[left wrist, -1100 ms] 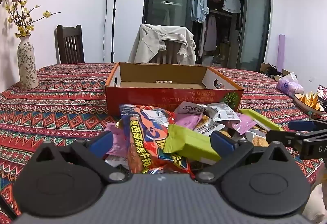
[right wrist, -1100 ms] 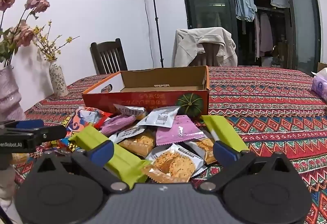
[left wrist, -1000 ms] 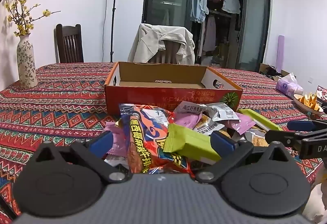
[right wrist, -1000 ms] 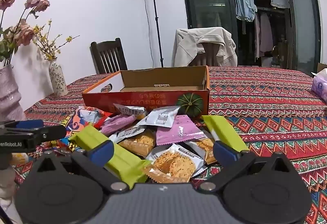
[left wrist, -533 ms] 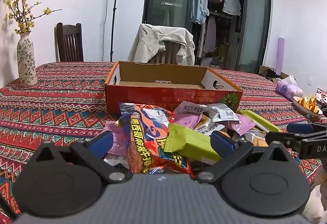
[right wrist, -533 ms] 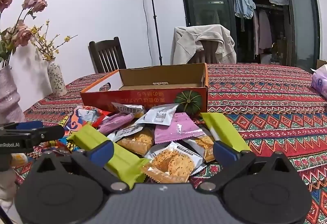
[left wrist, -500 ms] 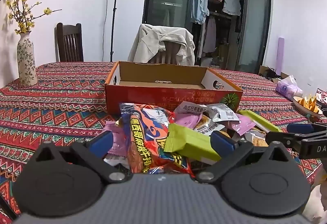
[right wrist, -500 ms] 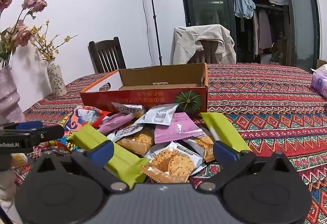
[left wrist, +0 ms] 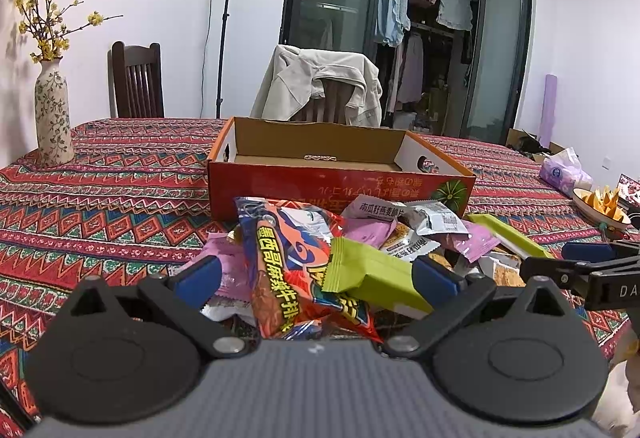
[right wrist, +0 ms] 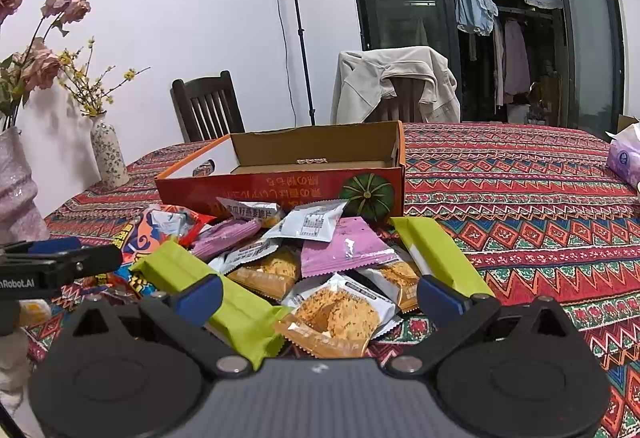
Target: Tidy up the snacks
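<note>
A heap of snack packets lies on the patterned tablecloth in front of an open orange cardboard box (left wrist: 340, 180) (right wrist: 280, 186). On top sit a large red bag (left wrist: 296, 270), green wrappers (left wrist: 372, 278) (right wrist: 216, 294) (right wrist: 436, 254), purple packets (right wrist: 344, 246) and clear cracker packs (right wrist: 340, 314). My left gripper (left wrist: 318, 276) hovers open over the near side of the heap, with nothing between its fingers. At the heap's right near side my right gripper (right wrist: 320, 294) also stands open, above the cracker packs.
A floral vase (left wrist: 52, 118) stands at the table's left edge. A tissue pack (left wrist: 564, 172) and a dish of yellow snacks (left wrist: 600, 202) sit at the right. Two chairs (right wrist: 208, 106), one draped with a jacket (left wrist: 320, 90), stand behind the table.
Both grippers have drifted very slightly; the heap and the box stay as they were. Both grippers remain open.
</note>
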The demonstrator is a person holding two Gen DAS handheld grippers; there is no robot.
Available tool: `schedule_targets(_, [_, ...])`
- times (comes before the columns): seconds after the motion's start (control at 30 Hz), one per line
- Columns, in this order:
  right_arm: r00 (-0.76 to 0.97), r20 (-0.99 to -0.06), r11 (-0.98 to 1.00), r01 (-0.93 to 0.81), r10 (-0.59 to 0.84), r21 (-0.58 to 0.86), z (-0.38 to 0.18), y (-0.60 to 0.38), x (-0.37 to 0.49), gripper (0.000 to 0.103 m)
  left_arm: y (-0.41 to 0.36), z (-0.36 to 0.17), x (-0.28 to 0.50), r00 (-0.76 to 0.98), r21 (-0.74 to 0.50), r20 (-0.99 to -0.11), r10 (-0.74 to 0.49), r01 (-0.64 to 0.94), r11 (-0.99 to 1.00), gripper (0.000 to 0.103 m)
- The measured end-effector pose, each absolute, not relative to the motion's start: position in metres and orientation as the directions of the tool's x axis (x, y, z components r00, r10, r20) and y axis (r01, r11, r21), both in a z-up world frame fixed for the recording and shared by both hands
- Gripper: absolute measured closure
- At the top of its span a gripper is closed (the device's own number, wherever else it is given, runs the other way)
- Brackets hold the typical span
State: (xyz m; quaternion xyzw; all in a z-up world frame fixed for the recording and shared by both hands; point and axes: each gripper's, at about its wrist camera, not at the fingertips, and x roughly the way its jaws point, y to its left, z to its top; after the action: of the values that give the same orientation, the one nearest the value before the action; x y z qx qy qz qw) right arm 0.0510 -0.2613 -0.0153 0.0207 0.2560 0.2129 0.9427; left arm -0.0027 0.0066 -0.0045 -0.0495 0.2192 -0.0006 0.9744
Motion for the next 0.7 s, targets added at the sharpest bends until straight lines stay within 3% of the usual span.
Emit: schedule_targets(0.7, [0.778, -0.475, 0.909, -0.390, 0.412, 0.150, -0.0162, -0.2624, 0.0507, 0.000, 0.0078, -0.0050, -0.0030, 0.904, -0.102, -0.427, -0.021, -0.025, 0.994, 0.000])
